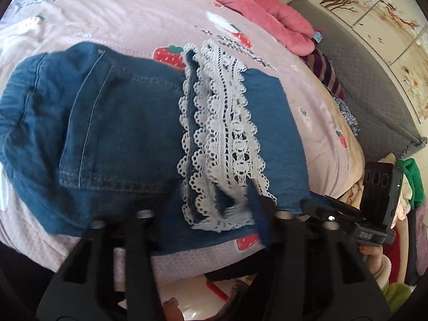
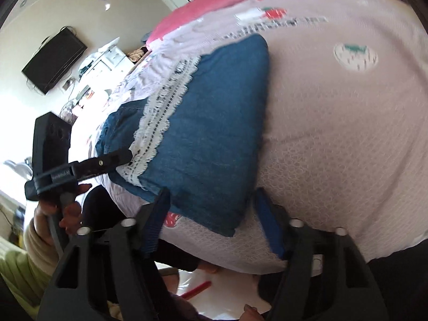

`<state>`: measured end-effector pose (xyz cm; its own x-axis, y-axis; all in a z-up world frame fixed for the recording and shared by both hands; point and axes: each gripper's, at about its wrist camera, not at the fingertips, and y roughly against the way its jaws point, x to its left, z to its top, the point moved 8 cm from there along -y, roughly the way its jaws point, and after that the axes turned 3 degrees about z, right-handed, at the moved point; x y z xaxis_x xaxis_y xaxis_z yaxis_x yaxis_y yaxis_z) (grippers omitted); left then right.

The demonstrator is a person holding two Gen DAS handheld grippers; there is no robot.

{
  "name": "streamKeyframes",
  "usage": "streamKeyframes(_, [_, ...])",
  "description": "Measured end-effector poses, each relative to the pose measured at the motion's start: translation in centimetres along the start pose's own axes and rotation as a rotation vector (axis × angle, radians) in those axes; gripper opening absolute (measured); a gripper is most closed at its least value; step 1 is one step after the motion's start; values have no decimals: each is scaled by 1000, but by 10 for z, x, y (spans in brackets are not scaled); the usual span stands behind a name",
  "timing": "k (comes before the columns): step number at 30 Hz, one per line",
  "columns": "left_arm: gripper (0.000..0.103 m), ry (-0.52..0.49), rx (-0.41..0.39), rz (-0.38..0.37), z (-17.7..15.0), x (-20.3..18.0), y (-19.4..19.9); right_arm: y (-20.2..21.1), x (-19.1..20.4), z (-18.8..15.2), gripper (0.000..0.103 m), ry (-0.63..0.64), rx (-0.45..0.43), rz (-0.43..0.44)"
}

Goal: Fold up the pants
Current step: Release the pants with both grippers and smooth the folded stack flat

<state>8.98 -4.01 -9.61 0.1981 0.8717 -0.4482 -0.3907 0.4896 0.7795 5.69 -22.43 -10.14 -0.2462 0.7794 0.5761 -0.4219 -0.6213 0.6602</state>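
Note:
Blue denim pants (image 1: pixel 120 112) with a white lace hem (image 1: pixel 227 123) lie folded on a pink strawberry-print bed sheet (image 1: pixel 133 13). At the near edge of the bed, my left gripper (image 1: pixel 216 200) has the lace hem bunched between its pads, pressed against the blue right pad (image 1: pixel 256 208). The right wrist view shows the folded denim (image 2: pixel 214 123), the lace (image 2: pixel 160 117) and the left gripper (image 2: pixel 128 156) with its tip on the lace. My right gripper (image 2: pixel 211 206) straddles the near denim corner, jaws apart, a sliver of sheet beside the right pad (image 2: pixel 267 224). Beyond the denim's right edge shows the right gripper (image 1: pixel 307 203).
A pink quilt (image 1: pixel 267 8) lies along the far side of the bed. Clothes (image 1: pixel 329 75) are piled by a grey padded board (image 1: pixel 361 80). A person's hand (image 2: pixel 53 208) holds the left gripper. A television (image 2: pixel 53 61) hangs on the wall. Below the bed edge lies a red object (image 2: pixel 198 289).

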Motion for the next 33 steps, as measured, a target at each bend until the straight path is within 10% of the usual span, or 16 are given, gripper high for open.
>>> streamKeyframes(2, [20, 10, 7, -8, -2, 0, 0, 1, 2, 0, 18, 11, -3, 12])
streamKeyframes(5, [14, -6, 9, -17, -6, -6, 4, 10, 4, 2, 13, 30, -23, 30])
streamKeyframes(33, [28, -130, -31, 113, -20, -21, 4, 32, 0, -2, 29, 113, -51, -146])
